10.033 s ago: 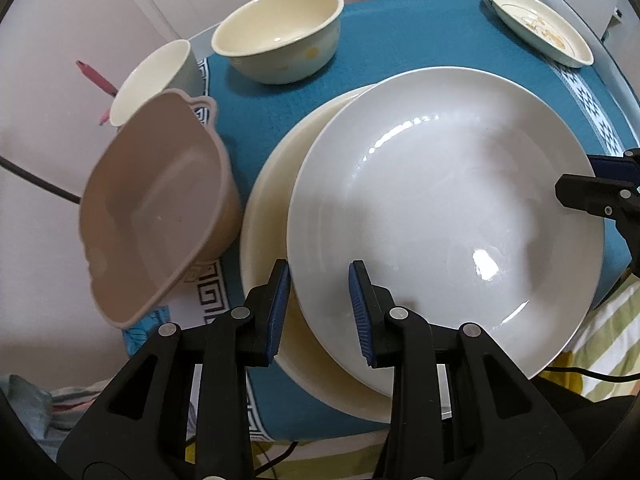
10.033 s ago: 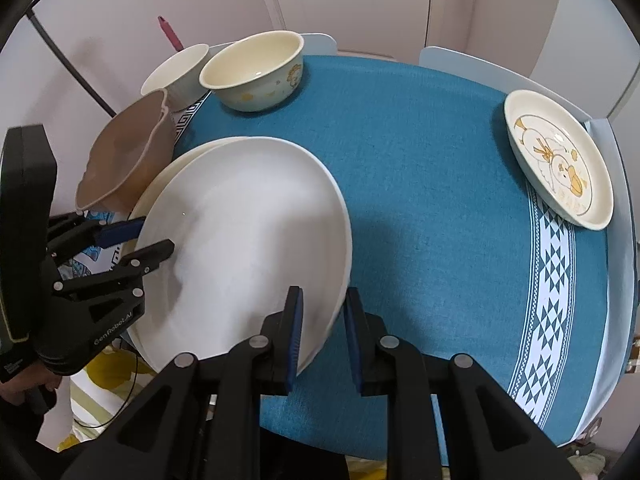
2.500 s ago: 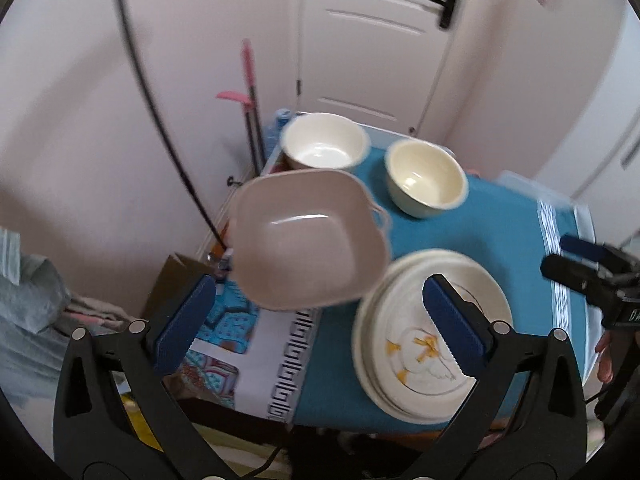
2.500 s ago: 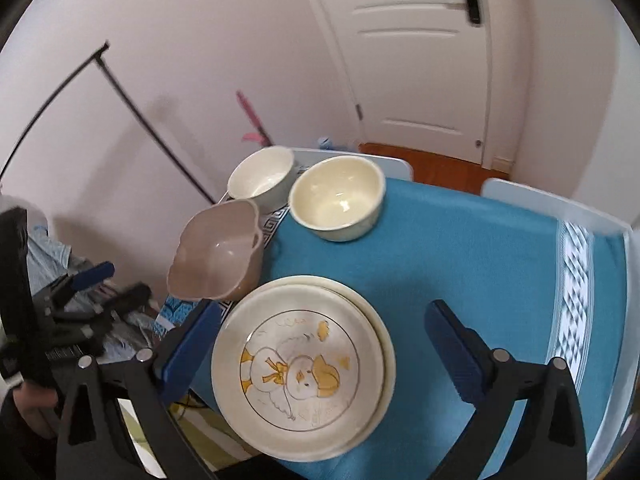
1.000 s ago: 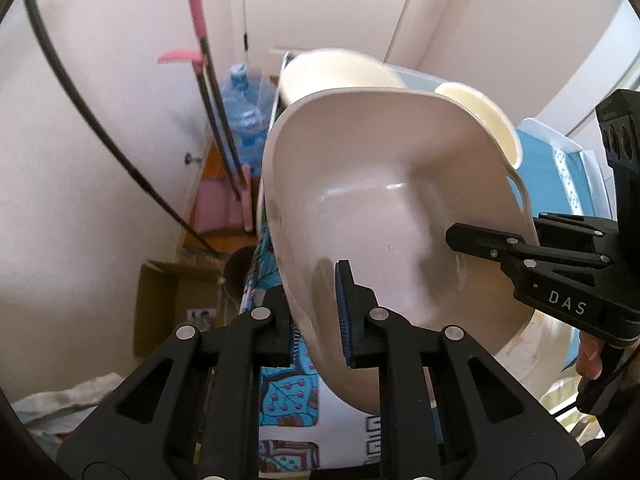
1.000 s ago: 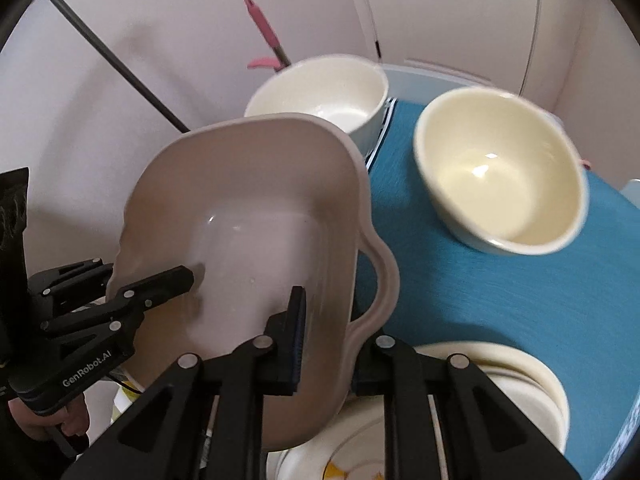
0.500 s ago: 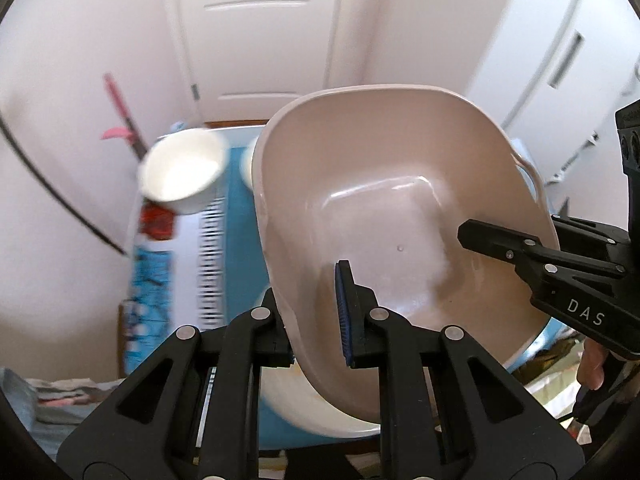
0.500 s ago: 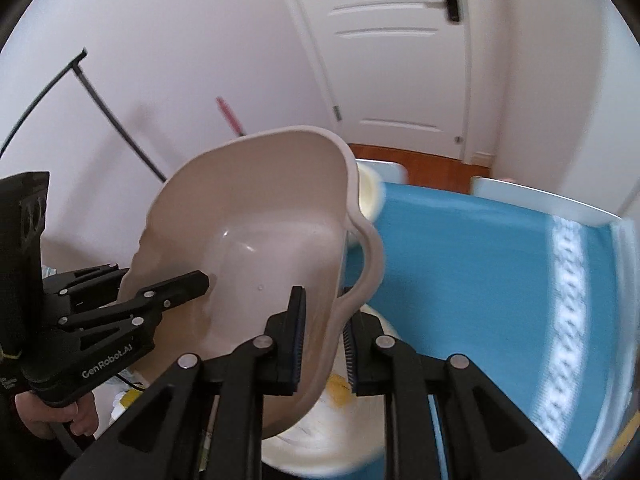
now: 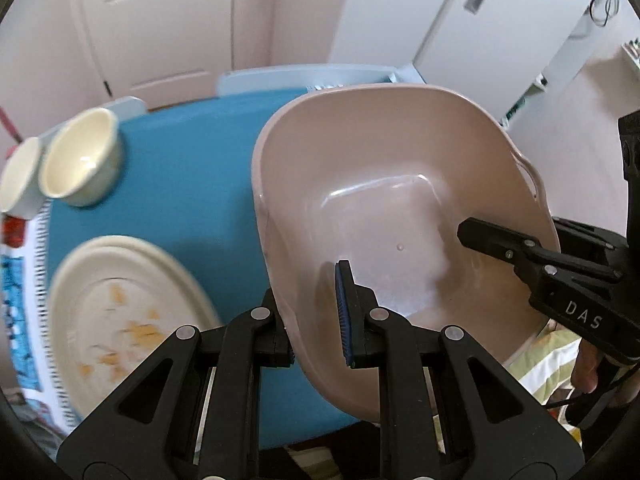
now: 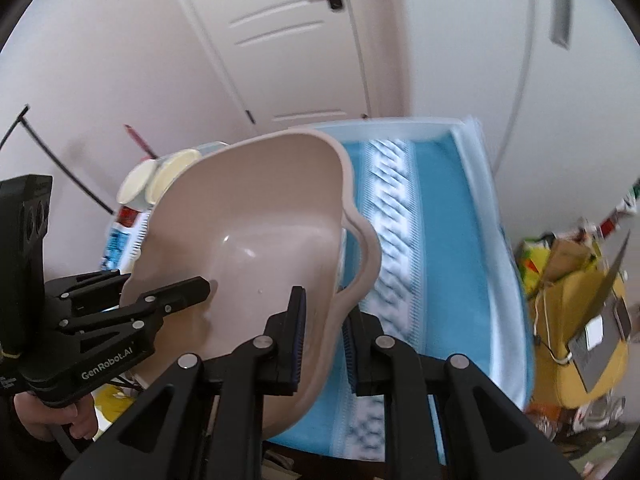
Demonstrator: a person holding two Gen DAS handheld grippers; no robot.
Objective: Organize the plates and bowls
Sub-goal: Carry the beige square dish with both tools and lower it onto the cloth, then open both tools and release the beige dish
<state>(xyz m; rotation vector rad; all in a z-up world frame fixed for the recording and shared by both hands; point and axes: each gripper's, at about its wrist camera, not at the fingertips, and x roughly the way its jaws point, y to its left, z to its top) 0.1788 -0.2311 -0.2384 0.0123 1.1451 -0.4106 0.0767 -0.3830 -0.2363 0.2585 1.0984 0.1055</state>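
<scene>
A beige plastic basin with loop handles hangs in the air, tilted, over the blue table. My left gripper is shut on its near rim. My right gripper is shut on the opposite rim beside a handle, and it also shows in the left wrist view. The basin fills the middle of the right wrist view. A stack of cream plates with a duck print lies at lower left. Two cream bowls stand at the table's far left.
The blue tablecloth has a patterned white border. A white door and white cabinets stand behind the table. A yellow bag and clutter lie on the floor to the right.
Both grippers have carried the basin to the right over the table. The bowls and the plate stack have shifted to the left of the views.
</scene>
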